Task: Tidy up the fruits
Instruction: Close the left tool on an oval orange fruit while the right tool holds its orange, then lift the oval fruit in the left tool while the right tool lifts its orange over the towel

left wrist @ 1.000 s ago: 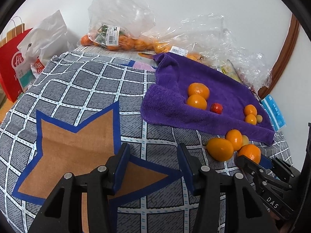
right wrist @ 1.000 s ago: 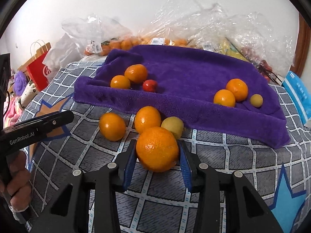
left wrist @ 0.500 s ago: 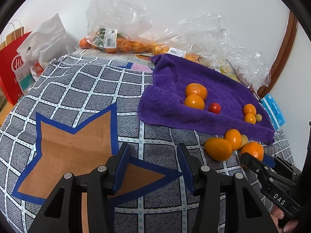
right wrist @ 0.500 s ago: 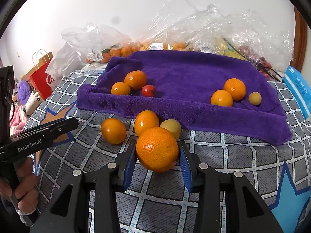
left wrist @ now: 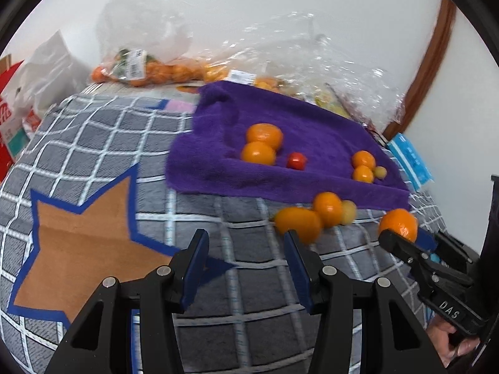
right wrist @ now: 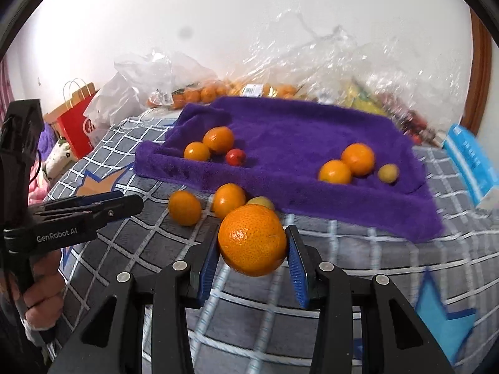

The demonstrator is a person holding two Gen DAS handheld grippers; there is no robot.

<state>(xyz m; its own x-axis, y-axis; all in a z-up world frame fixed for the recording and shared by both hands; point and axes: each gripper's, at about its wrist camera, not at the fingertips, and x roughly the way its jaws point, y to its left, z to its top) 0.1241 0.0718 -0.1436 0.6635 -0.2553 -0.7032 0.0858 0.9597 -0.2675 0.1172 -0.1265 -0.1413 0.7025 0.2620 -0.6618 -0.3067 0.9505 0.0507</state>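
A: What does the right wrist view give you?

B: The right gripper (right wrist: 253, 257) is clenched on a large orange (right wrist: 252, 239), both blue pads pressed to its sides, the fruit lifted above the checked blanket (right wrist: 358, 268). Just behind it, on the blanket at the near edge of the purple towel (right wrist: 296, 131), sit two smaller oranges (right wrist: 185, 208) and a yellowish fruit that the held one partly hides.

A: And from the left wrist?

B: There the same large orange (left wrist: 400, 223) shows from the side, at the tip of the right gripper (left wrist: 405, 238). The left gripper (left wrist: 244, 269) has its jaws parted with nothing between them, only the blanket (left wrist: 103, 143) and the tan star below.

A: Can the right view see the left gripper?

B: Yes, at its left edge: the left gripper (right wrist: 131, 204) seen side-on, with a hand (right wrist: 42, 296) wrapped around its grip. From that angle I cannot tell the gap of its jaws; the left wrist view settles that.

A: What lies on the towel?

B: Two groups. Towards the left, two oranges touching and a small red fruit (right wrist: 235, 156) beside them. Towards the right, another pair of oranges with a small yellow fruit (right wrist: 388, 173) next to them. Behind the towel, clear plastic bags (right wrist: 327, 71) hold more fruit; a red paper bag (right wrist: 79, 121) stands at far left.
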